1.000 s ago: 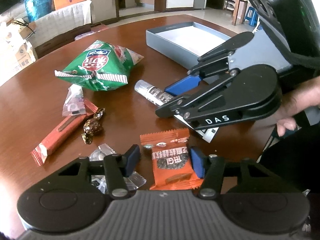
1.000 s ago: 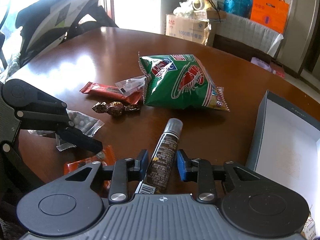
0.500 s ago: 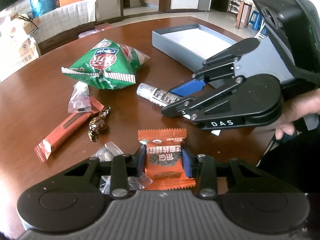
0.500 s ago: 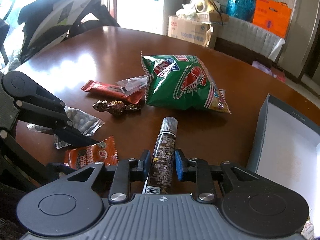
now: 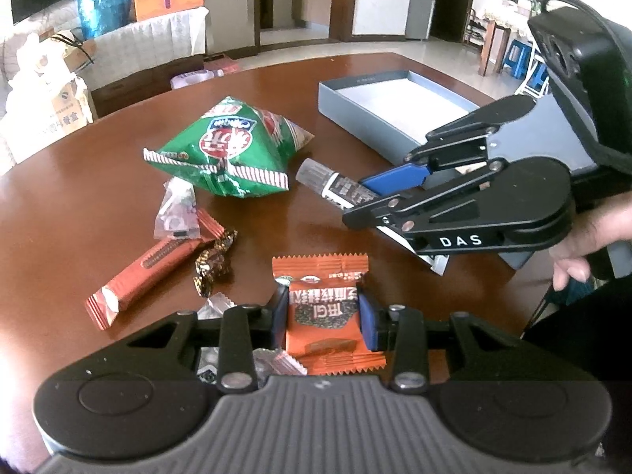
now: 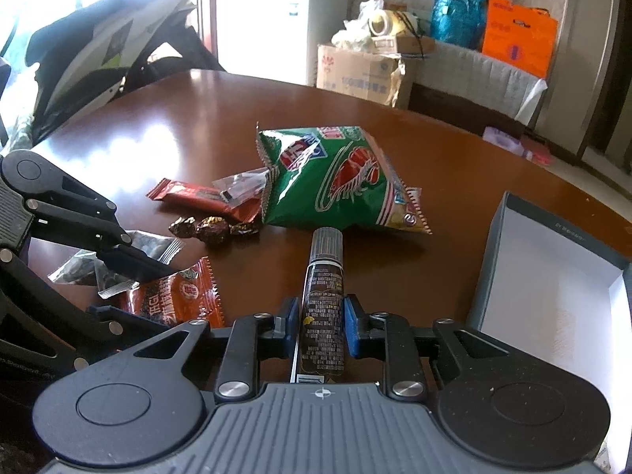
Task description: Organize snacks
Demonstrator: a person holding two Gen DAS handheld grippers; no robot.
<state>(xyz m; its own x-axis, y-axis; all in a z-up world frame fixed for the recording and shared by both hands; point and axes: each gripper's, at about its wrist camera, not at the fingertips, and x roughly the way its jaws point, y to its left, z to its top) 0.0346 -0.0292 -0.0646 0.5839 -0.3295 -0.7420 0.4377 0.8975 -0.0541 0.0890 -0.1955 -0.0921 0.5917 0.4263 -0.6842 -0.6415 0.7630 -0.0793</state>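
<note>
My left gripper is shut on an orange snack packet, its pads pressing both sides; the packet also shows in the right wrist view. My right gripper is shut on a dark stick-shaped snack tube, which points away towards a green shrimp-chip bag. The tube and the right gripper show in the left wrist view, just right of the green bag. An open grey box with a white inside lies beyond, at the right in the right wrist view.
On the brown round table lie a red-brown bar, a clear small packet, foil-wrapped candies and clear packets under my left gripper. Cardboard boxes and bags stand beyond the table.
My left gripper has closed on the orange packet. My right gripper has tightened on the tube. Both views have lifted slightly and pulled back from the table.
</note>
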